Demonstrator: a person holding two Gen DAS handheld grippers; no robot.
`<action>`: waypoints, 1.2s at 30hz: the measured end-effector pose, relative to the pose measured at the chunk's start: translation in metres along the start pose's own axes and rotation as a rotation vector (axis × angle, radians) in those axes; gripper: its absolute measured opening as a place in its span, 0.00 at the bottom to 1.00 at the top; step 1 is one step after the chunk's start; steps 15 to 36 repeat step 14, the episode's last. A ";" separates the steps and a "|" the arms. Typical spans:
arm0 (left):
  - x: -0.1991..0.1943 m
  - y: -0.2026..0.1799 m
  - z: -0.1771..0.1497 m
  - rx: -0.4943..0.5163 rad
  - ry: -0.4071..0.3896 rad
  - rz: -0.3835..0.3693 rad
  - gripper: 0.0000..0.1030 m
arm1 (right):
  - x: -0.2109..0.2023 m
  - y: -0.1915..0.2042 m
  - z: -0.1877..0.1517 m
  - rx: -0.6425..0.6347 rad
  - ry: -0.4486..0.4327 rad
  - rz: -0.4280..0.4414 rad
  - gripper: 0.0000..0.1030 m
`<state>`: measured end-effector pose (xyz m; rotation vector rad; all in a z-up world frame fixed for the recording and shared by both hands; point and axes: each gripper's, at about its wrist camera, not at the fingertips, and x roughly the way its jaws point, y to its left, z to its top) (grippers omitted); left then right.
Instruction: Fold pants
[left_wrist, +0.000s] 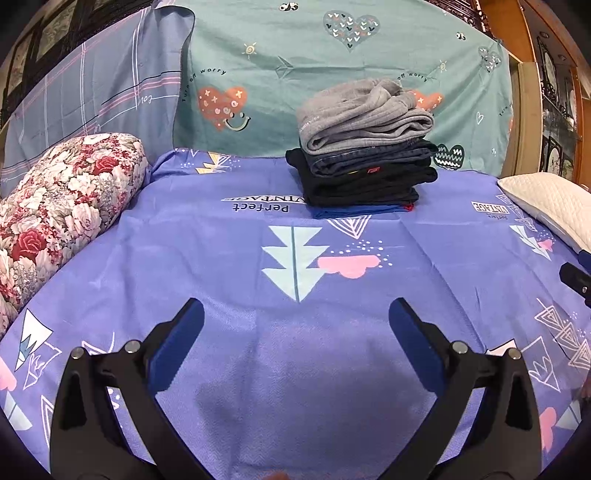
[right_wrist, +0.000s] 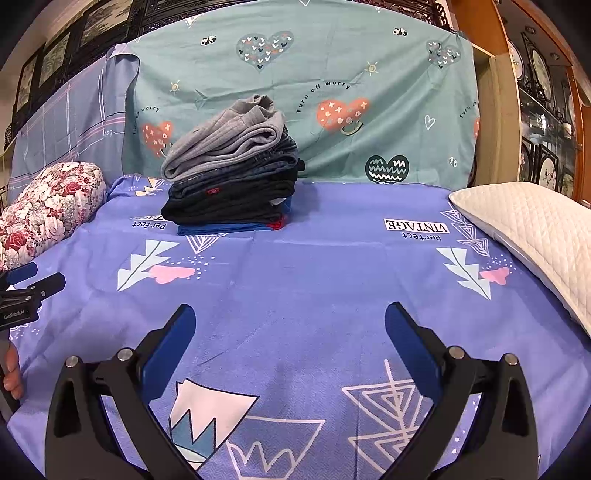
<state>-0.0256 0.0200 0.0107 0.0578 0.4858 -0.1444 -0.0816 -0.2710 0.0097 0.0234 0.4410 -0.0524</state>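
Left claw (left_wrist: 296, 317): jaws spread wide, nothing between them, hanging over the purple sheet (left_wrist: 229, 266). Right claw (right_wrist: 290, 321): same, wide apart and empty, over the same sheet. Each claw shows at the edge of the other's view, so they sit side by side, apart.

Pants: a folded stack (left_wrist: 364, 158) at the far side of the bed, against the teal backdrop (left_wrist: 314, 74). Grey pair (left_wrist: 362, 118) on top (loosely folded, bunched at the rear), then denim (left_wrist: 373, 158), then black pairs (left_wrist: 365, 188), a blue one (left_wrist: 354, 212) at the bottom touching the sheet. Stack well apart from both claws.

Floral bolster (left_wrist: 55, 210) at the bed's left edge, white quilted pillow (right_wrist: 532, 229) at the right; neither touches the stack
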 end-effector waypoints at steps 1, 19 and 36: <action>-0.001 0.000 0.000 0.003 -0.010 -0.006 0.98 | 0.000 0.000 0.000 0.000 0.001 -0.001 0.99; 0.008 0.008 0.000 -0.027 0.033 0.071 0.98 | 0.001 -0.001 0.000 0.000 0.001 0.000 0.99; 0.008 0.008 0.000 -0.027 0.033 0.071 0.98 | 0.001 -0.001 0.000 0.000 0.001 0.000 0.99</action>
